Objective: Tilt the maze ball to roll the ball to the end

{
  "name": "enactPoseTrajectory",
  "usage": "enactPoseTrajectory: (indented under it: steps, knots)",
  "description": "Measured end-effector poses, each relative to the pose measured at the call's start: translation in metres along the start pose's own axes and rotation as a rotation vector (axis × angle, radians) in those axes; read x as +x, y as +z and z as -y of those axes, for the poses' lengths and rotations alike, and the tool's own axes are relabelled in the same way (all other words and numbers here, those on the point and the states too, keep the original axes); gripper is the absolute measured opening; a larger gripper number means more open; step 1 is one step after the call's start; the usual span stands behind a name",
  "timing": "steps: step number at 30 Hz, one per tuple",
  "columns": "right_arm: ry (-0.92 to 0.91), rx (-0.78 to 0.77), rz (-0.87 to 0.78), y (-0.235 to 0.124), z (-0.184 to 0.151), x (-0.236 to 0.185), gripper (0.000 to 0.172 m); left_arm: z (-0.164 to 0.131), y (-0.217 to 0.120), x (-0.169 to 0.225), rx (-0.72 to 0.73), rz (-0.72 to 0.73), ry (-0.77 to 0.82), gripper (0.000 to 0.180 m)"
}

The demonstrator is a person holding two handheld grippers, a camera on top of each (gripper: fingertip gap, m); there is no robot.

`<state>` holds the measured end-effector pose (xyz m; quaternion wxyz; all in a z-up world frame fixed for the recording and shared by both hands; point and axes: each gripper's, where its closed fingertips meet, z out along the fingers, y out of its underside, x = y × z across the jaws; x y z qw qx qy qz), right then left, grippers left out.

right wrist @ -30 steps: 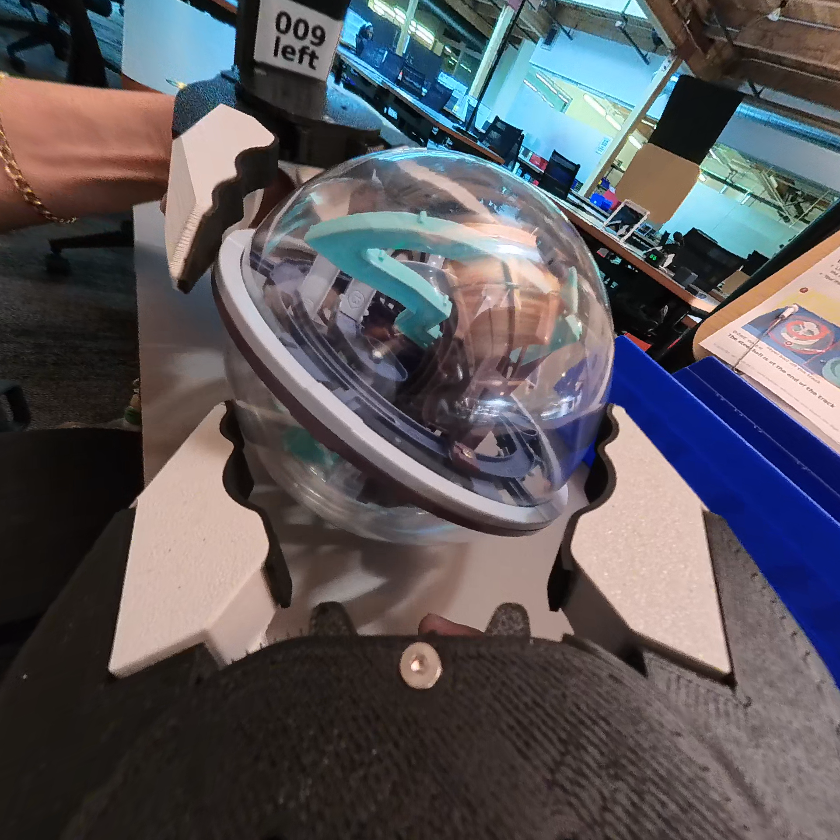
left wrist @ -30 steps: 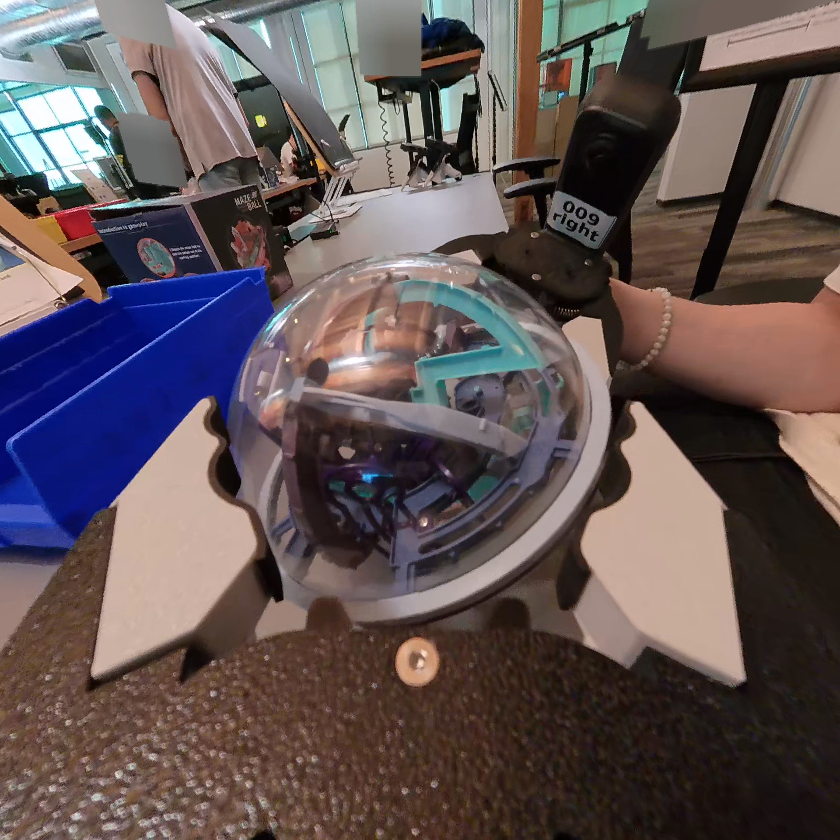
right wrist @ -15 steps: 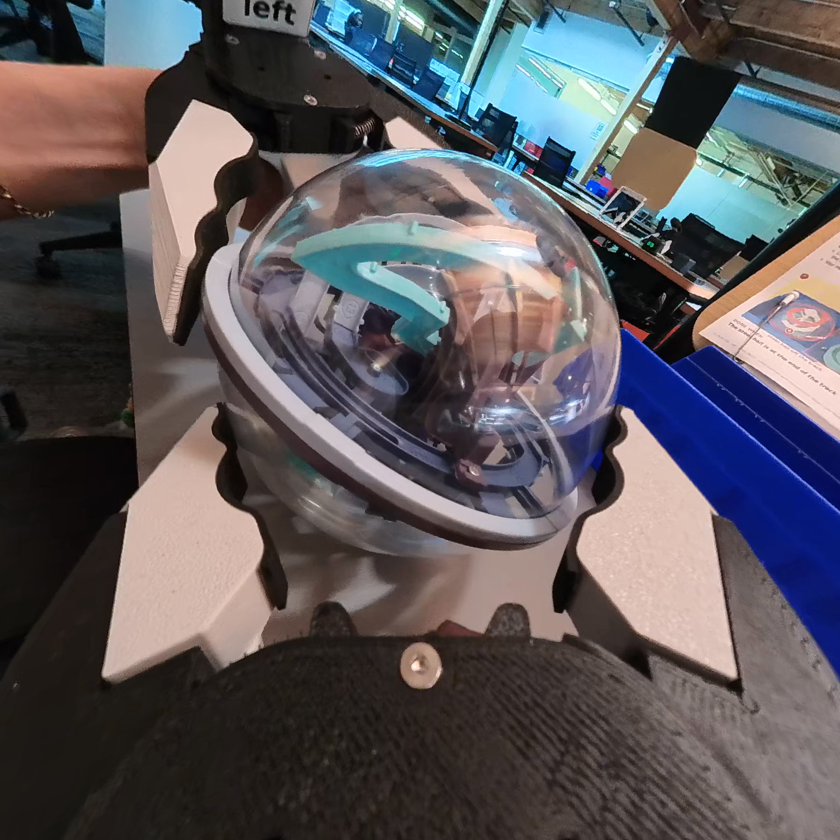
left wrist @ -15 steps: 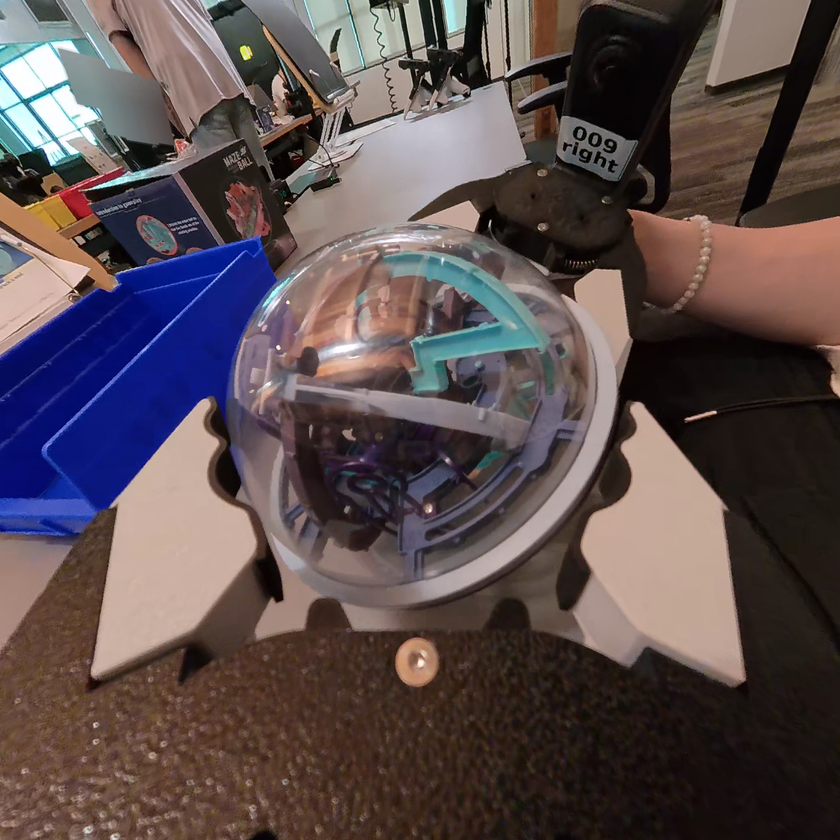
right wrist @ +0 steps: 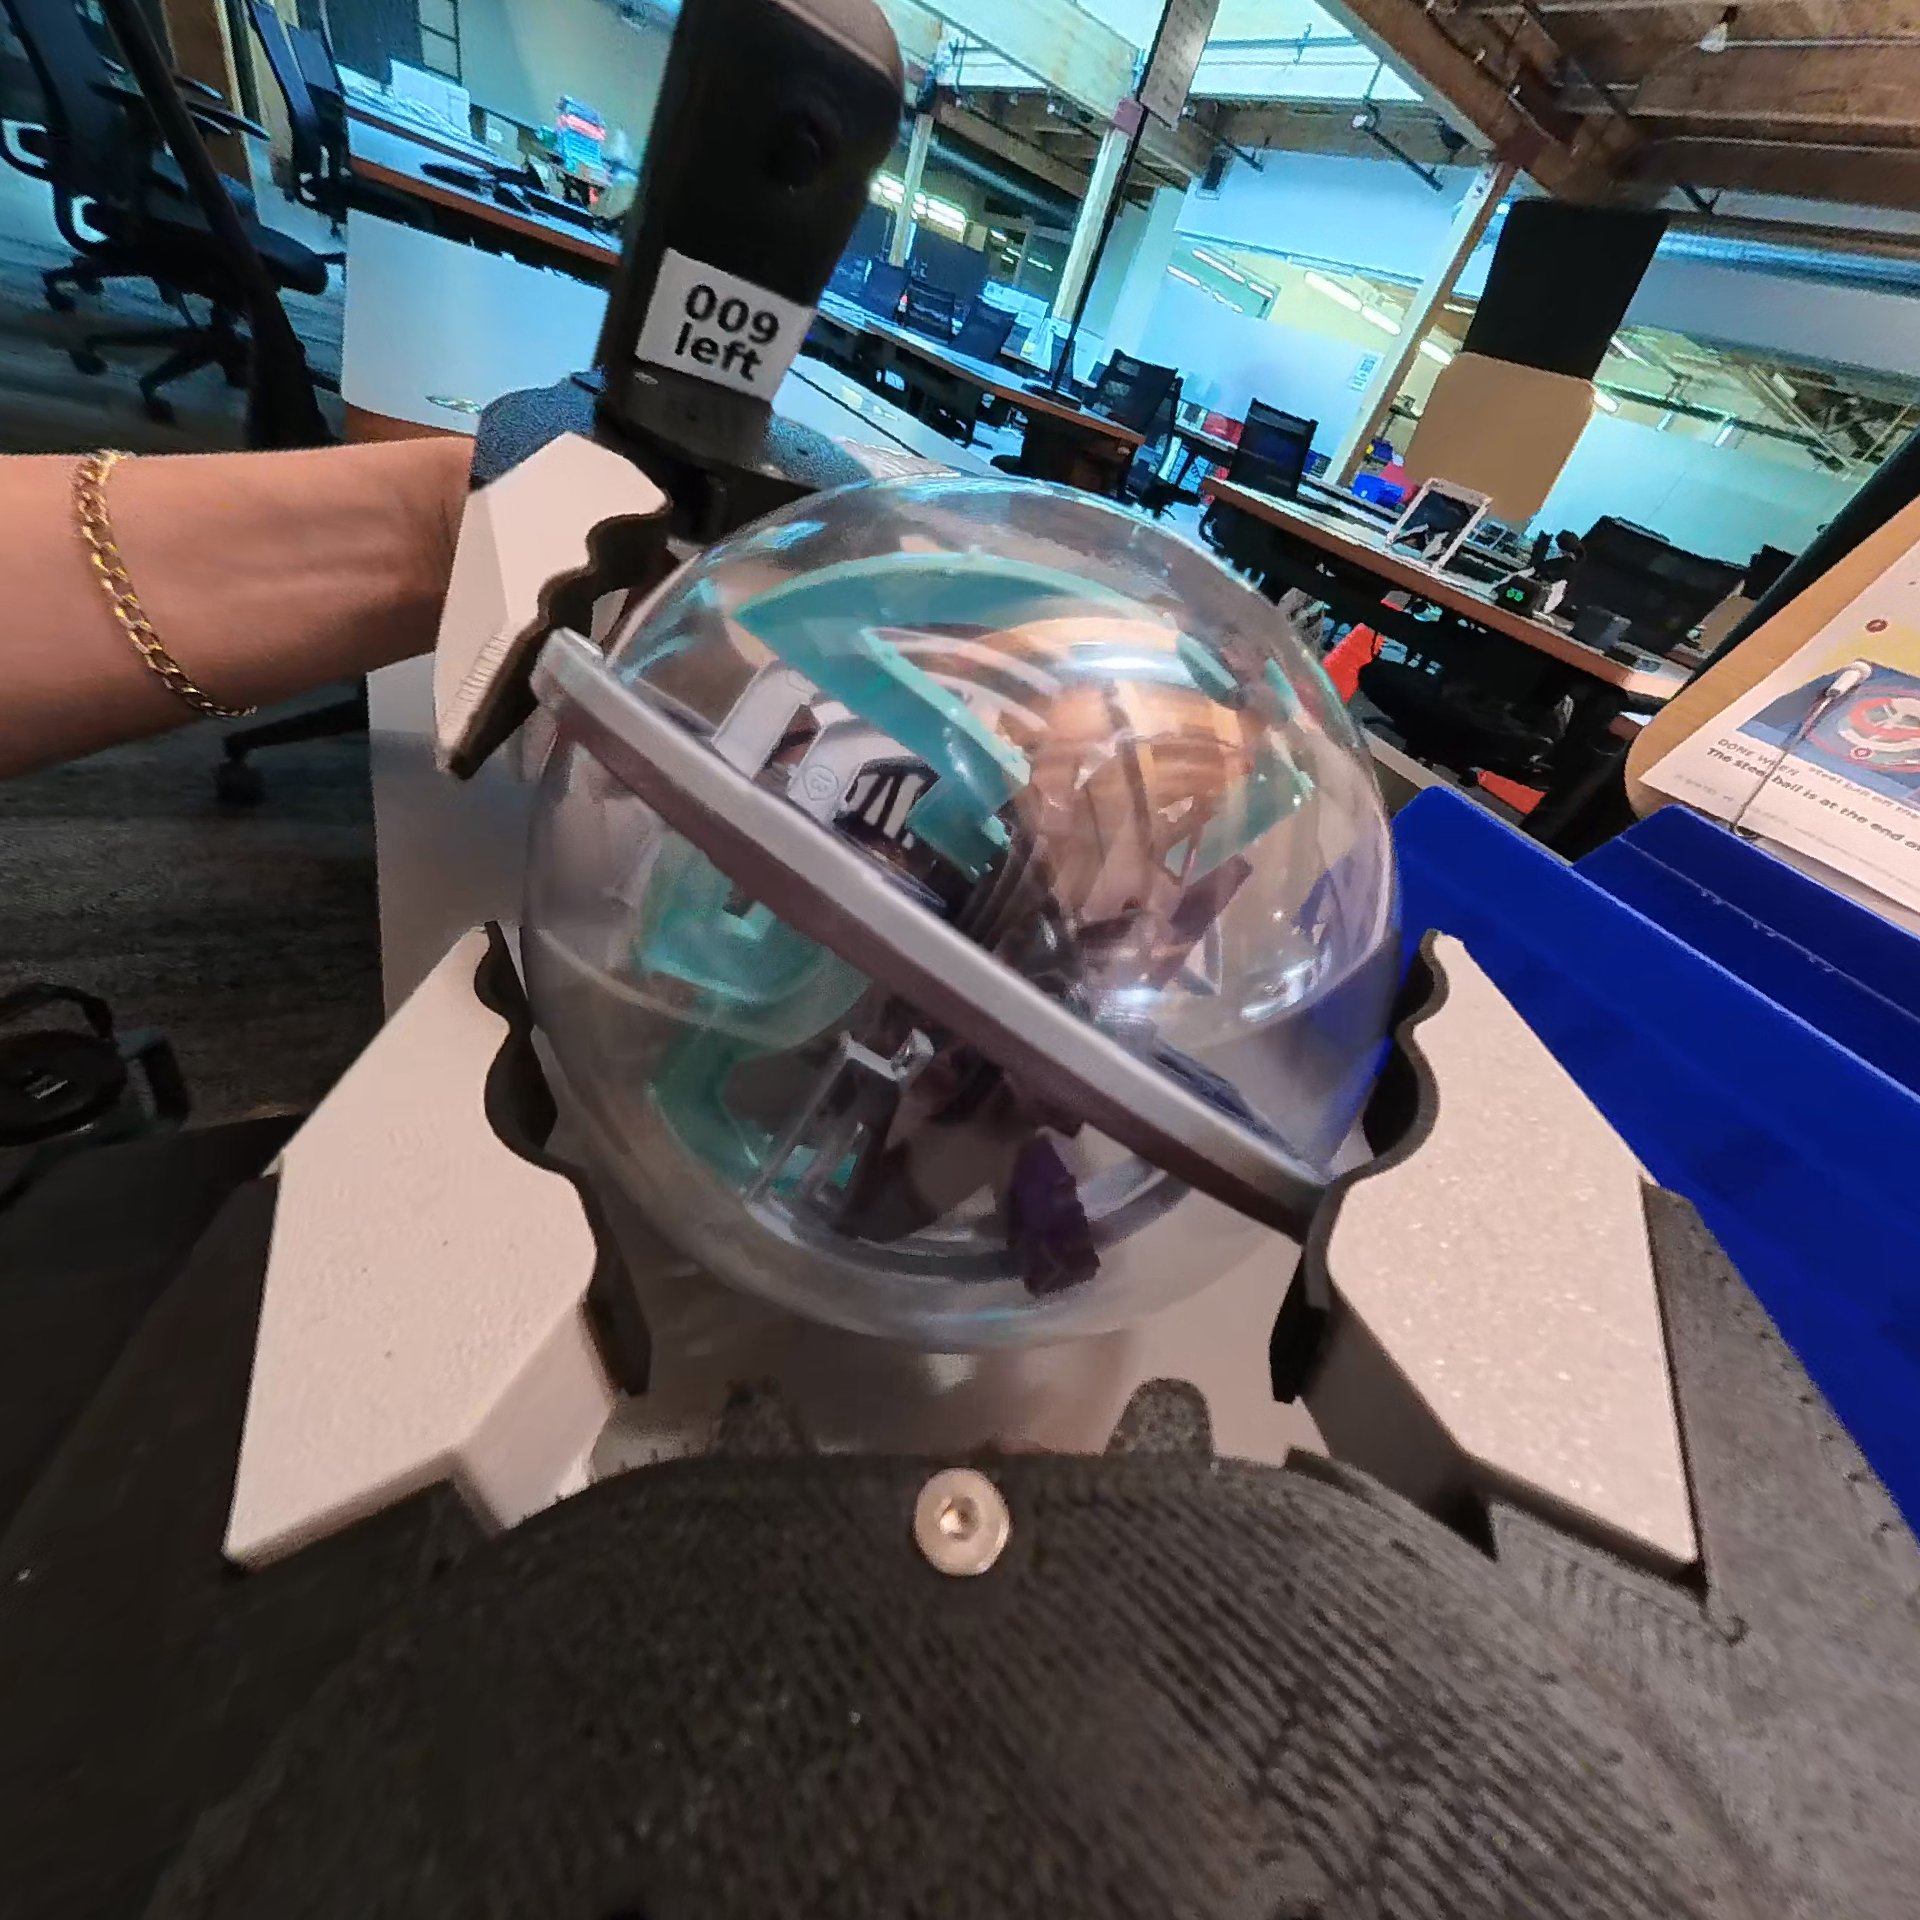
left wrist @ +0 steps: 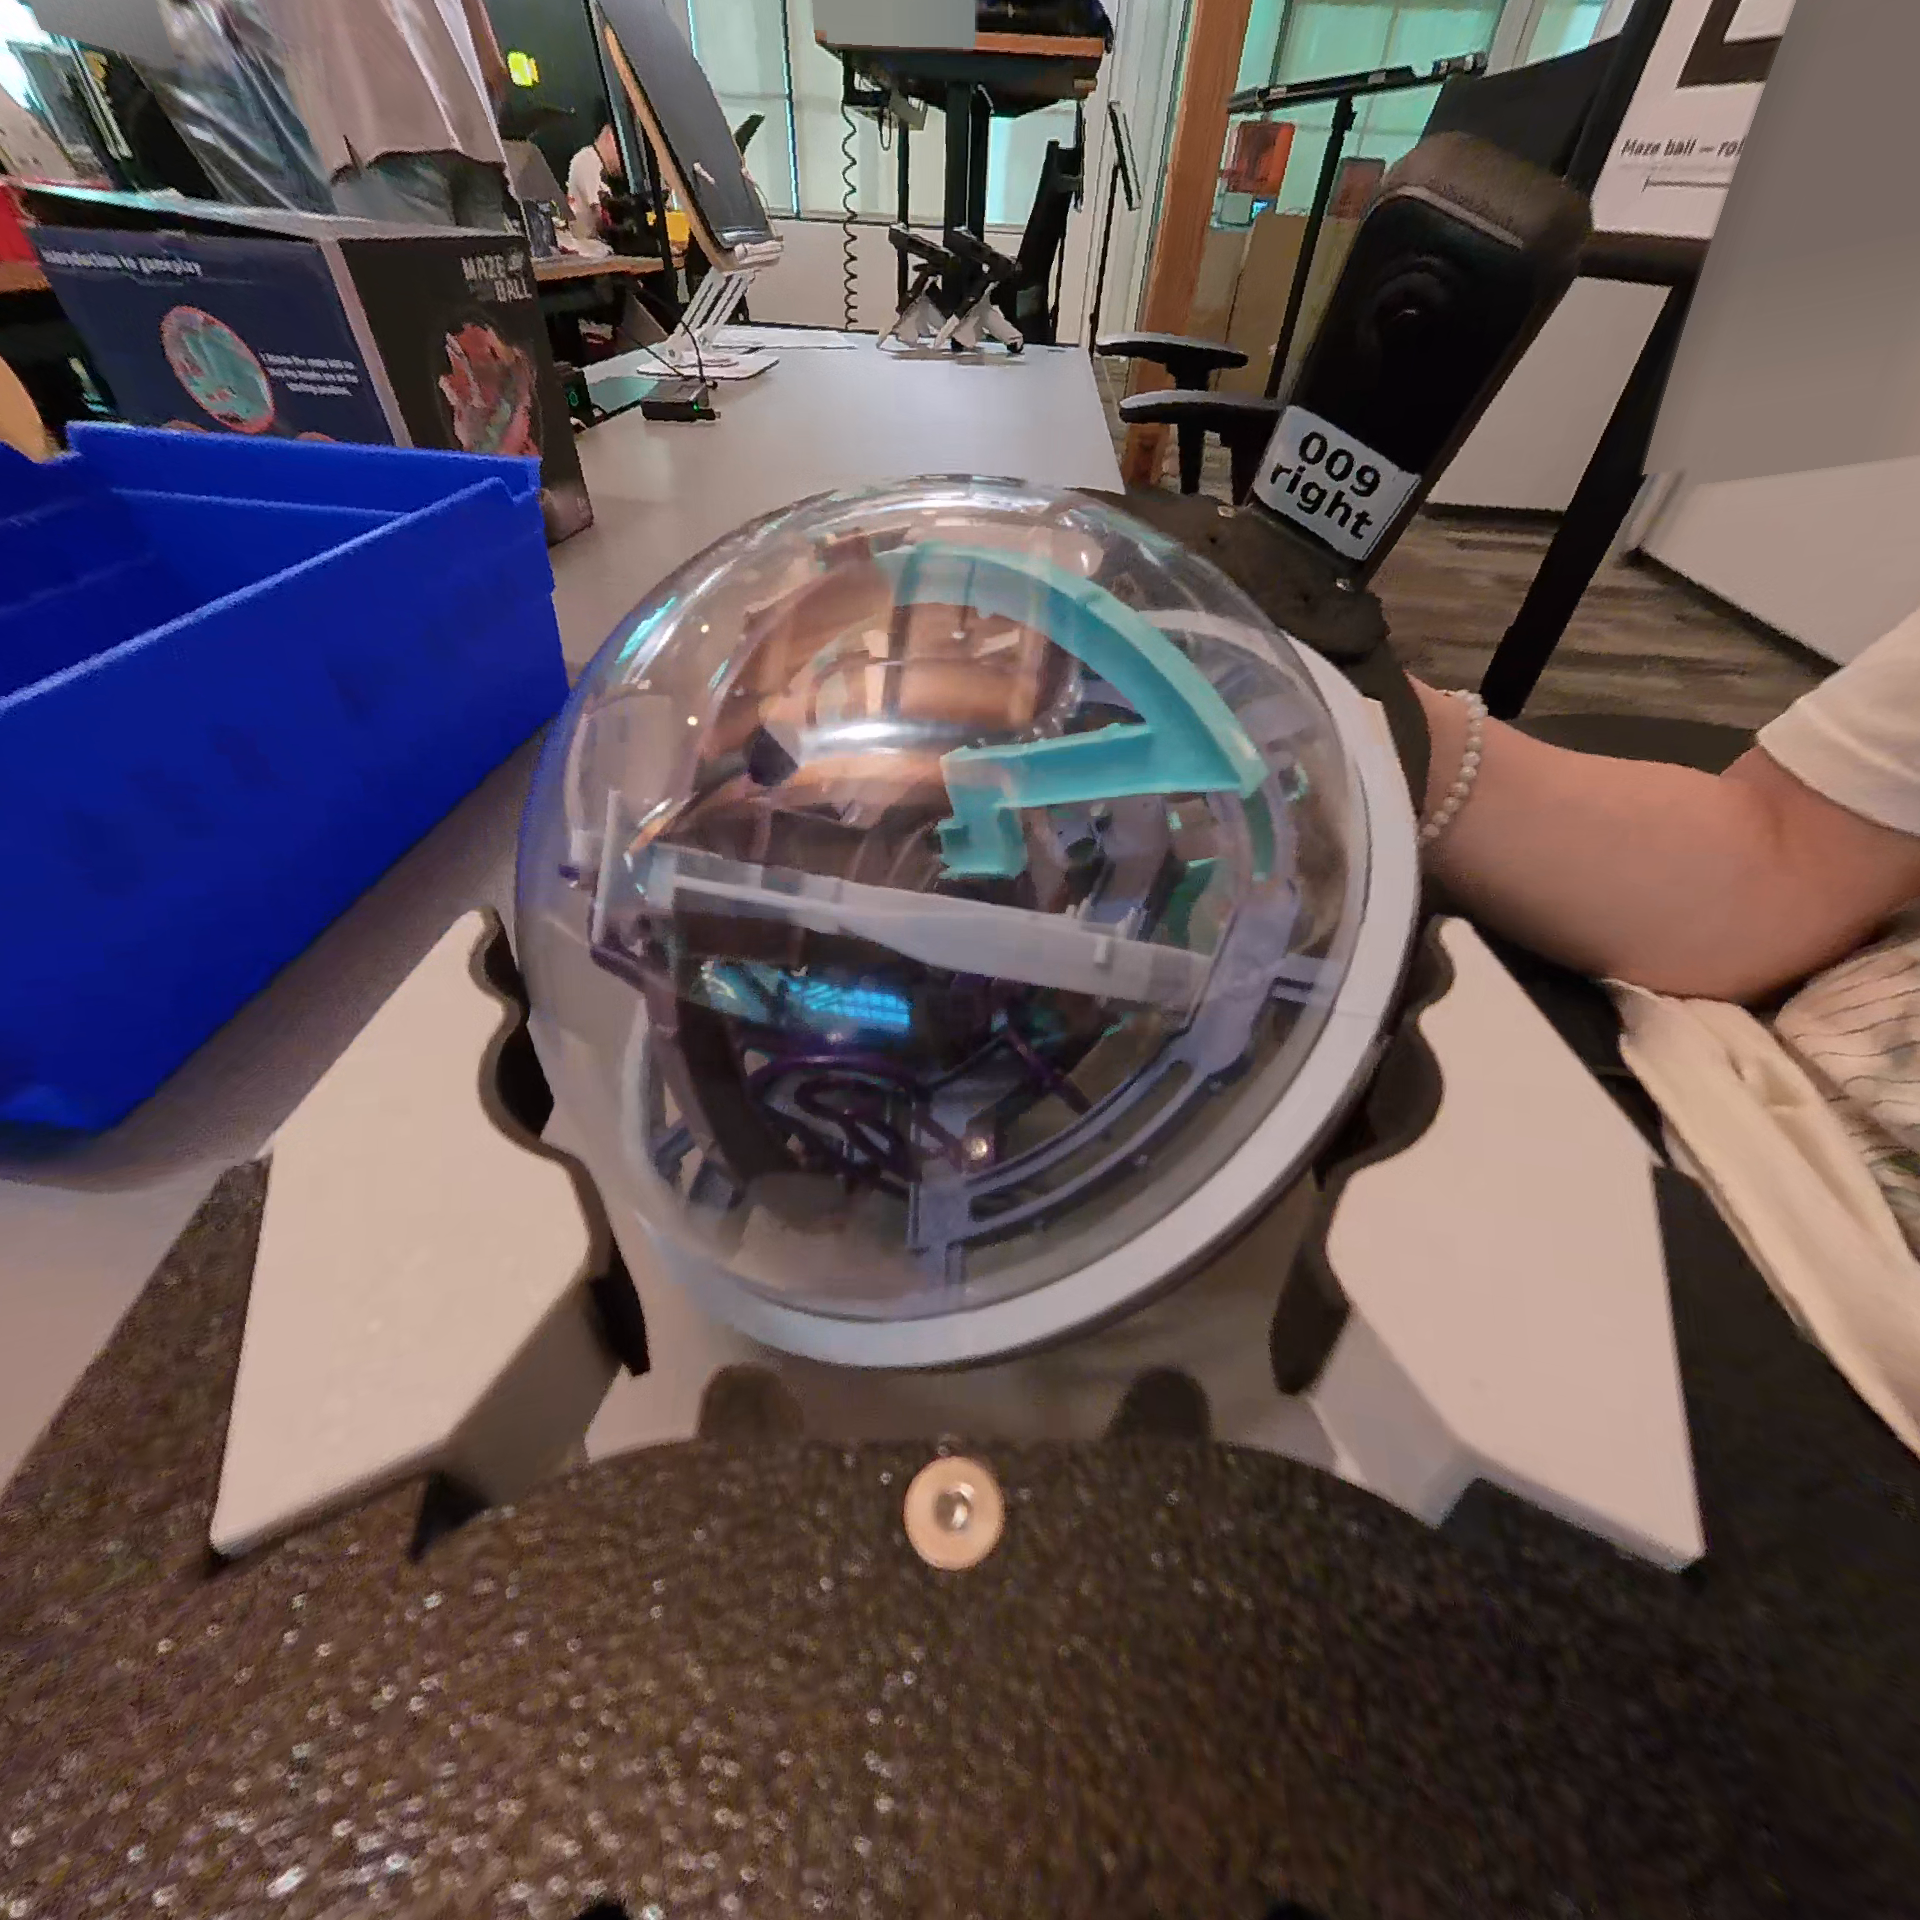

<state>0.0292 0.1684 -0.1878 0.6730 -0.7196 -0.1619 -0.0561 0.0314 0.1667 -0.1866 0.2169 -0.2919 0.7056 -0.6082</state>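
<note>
I'm clamping the maze ball (left wrist: 935, 914) with both grippers (left wrist: 961, 997) (right wrist: 961, 1039); the shell's looking slick and rigid, so I'm gripping by the rim (right wrist: 914, 935)

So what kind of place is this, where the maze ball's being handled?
Most likely an open-plan office or lab workspace: long desks with black office chairs stretch across the room, exposed wooden ceiling beams run overhead, and a blue storage bin sits beside the maze ball.
</note>
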Motion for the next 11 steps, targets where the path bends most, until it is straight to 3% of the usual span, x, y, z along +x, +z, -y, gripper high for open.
enactPoseTrajectory:
  steps: [11]
  knots:
    - [-0.030,-0.046,-0.014,-0.0004,-0.0078,0.0031,0.157,0.0025,-0.0003,-0.0034,0.050,-0.035,-0.123,0.155]
